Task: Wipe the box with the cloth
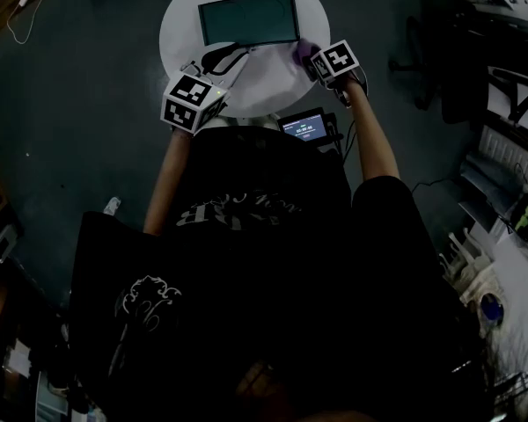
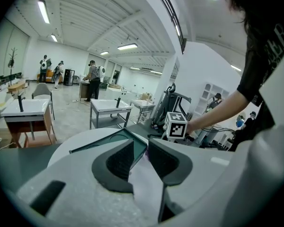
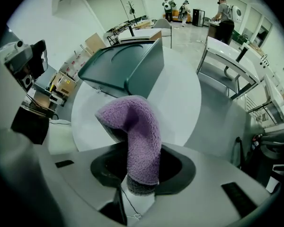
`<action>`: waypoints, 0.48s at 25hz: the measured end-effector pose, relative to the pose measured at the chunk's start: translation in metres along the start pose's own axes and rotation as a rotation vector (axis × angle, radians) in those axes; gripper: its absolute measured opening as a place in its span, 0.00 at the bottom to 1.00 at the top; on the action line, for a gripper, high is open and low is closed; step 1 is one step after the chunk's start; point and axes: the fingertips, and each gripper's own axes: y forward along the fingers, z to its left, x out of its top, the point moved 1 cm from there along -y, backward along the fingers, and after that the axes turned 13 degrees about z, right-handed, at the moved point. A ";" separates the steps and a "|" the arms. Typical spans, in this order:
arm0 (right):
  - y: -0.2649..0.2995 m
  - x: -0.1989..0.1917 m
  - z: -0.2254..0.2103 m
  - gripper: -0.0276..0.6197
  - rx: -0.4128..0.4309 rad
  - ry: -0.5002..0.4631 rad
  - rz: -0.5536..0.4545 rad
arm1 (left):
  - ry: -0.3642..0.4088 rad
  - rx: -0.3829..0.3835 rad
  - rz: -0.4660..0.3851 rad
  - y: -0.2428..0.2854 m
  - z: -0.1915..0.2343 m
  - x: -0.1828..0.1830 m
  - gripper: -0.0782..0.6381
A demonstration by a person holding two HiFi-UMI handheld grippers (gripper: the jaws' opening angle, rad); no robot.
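Observation:
A dark green box (image 1: 247, 19) lies flat on the far half of a round white table (image 1: 181, 18). My right gripper (image 1: 321, 57) is at the box's near right corner, shut on a purple fluffy cloth (image 3: 138, 136) that folds over its jaws. In the right gripper view the box (image 3: 128, 67) stands just beyond the cloth. My left gripper (image 1: 222, 58) hovers over the table's near edge, left of the box's front. Its jaws (image 2: 139, 148) are open with nothing between them and point at the box (image 2: 99, 141).
A small device with a lit screen (image 1: 304, 127) sits just below the table's near edge, cables beside it. Dark floor surrounds the table. Office chairs and cluttered desks (image 1: 502, 148) stand to the right. Work tables (image 2: 109, 110) and people stand far off.

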 end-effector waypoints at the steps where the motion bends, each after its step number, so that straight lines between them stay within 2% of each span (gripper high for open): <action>1: -0.004 0.005 0.005 0.22 -0.001 0.005 -0.003 | -0.002 0.004 -0.004 -0.008 0.003 0.000 0.24; 3: -0.008 0.011 0.007 0.22 0.001 0.012 -0.010 | -0.006 0.012 -0.007 -0.015 0.004 -0.001 0.24; 7: -0.006 0.006 -0.044 0.22 0.006 -0.011 -0.019 | -0.017 0.026 0.000 0.031 -0.011 0.015 0.24; 12: -0.004 0.029 -0.055 0.22 -0.027 -0.088 0.018 | -0.050 0.066 -0.003 0.023 0.001 0.006 0.24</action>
